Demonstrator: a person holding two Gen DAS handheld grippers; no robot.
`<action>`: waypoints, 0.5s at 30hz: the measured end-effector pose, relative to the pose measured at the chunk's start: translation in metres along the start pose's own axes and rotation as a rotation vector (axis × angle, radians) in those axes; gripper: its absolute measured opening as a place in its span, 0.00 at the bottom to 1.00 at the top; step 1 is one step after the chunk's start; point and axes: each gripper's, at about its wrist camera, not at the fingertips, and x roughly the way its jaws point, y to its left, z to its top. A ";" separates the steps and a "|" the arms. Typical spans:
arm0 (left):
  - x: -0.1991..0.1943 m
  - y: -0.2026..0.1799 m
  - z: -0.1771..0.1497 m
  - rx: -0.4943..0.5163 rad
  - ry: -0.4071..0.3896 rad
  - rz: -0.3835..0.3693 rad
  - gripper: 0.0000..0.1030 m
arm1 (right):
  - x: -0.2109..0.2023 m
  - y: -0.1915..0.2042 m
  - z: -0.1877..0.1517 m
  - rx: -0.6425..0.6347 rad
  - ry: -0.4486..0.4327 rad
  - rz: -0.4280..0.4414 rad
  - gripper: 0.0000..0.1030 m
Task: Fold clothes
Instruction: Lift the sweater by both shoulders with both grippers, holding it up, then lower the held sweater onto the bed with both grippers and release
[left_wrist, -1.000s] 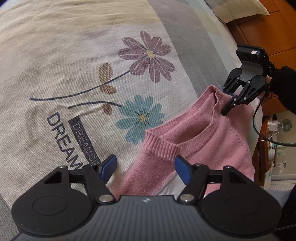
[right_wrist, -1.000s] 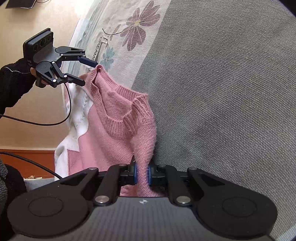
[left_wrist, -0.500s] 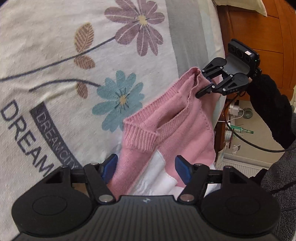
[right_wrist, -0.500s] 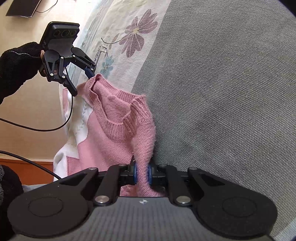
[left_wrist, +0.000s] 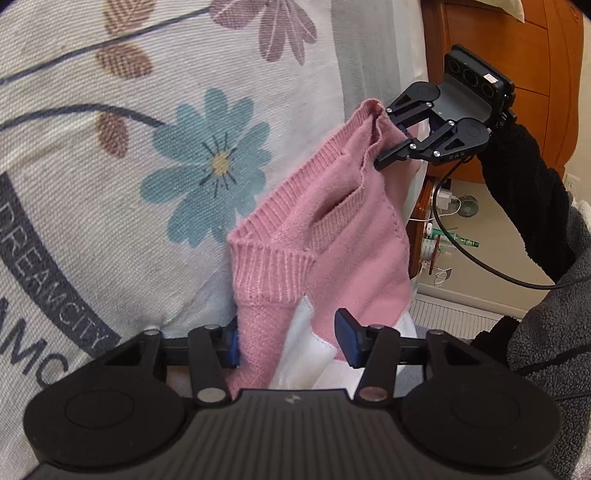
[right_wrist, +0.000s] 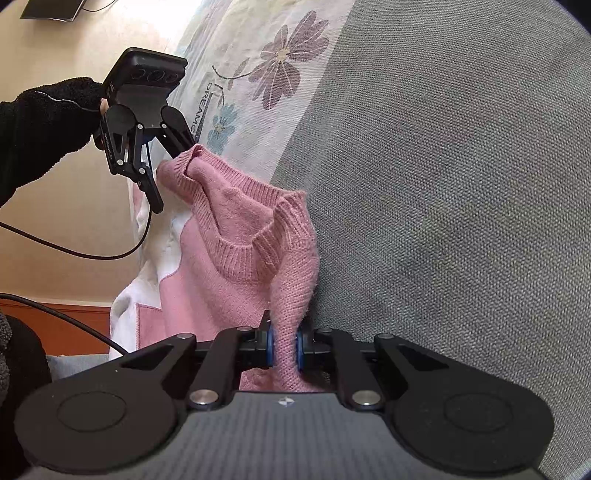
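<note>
A pink knit sweater with white panels hangs against the side of the bed, neckline up. My right gripper is shut on one pink shoulder of the sweater; it also shows in the left wrist view, pinching the top fold. My left gripper sits at the other shoulder with its jaws closing. Pink sleeve cloth and a white panel lie between them. The left pad touches the cloth and the right pad stands off it. From the right wrist view the left gripper straddles the raised shoulder.
A floral bedspread with a grey band fills the background. A wooden headboard or cabinet and a bedside shelf with small items stand to the right. Black cables trail from both grippers, held by hands in dark fleece sleeves.
My left gripper has sunk and tipped downward, closing in on the sweater's shoulder, and its jaws have narrowed around the cloth. The right gripper has kept its grip and place.
</note>
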 end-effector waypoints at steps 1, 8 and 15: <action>-0.001 0.002 -0.005 -0.019 -0.012 0.005 0.41 | 0.000 0.001 0.001 -0.004 0.007 -0.003 0.12; -0.005 0.019 -0.036 -0.074 -0.014 0.042 0.23 | 0.000 -0.001 -0.001 0.006 0.003 -0.001 0.12; 0.006 -0.015 -0.035 0.084 -0.017 0.224 0.15 | 0.003 0.016 0.002 -0.042 0.023 -0.078 0.12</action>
